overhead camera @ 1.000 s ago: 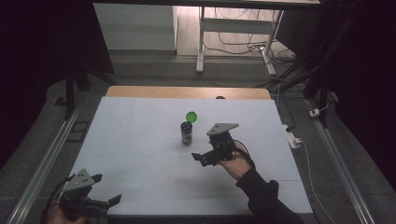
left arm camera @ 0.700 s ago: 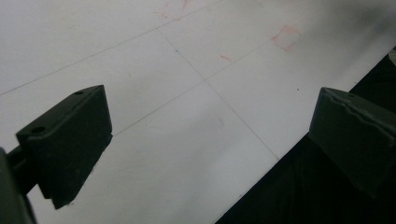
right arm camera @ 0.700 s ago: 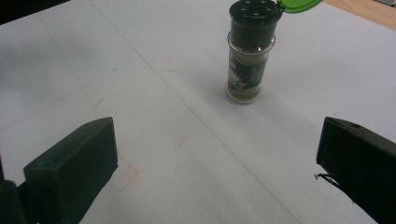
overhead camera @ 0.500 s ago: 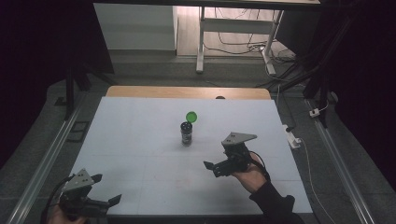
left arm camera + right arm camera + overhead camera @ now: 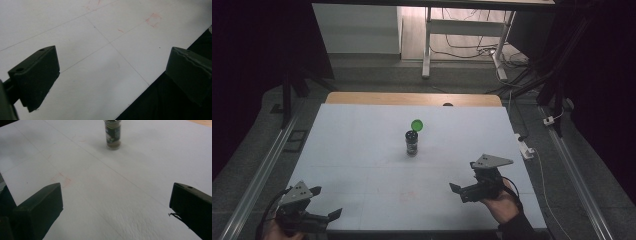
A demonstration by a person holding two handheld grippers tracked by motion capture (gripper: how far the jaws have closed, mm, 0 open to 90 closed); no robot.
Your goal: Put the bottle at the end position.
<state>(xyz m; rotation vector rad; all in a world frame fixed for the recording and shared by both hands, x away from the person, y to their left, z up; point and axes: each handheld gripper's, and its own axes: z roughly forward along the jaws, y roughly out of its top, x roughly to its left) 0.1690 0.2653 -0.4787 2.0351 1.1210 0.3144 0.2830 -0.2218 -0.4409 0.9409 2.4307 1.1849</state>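
1. The small dark jar stands upright near the middle of the white table, with its green lid just behind it on the far side; whether lid and jar touch is unclear.
2. The right gripper view cuts off the jar's top and its label is blurred.
3. The right gripper, jaws spread and empty, is at the near right, well apart from the jar.
4. The left gripper, also spread, is at the near-left table edge, pointing at faint red marks.

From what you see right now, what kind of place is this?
Probably a lab or workshop set up for recording, not a home. A white table stands alone with dark surroundings, loose cables lie on the floor behind it, and metal rails run along its sides. On it stands a small jar.
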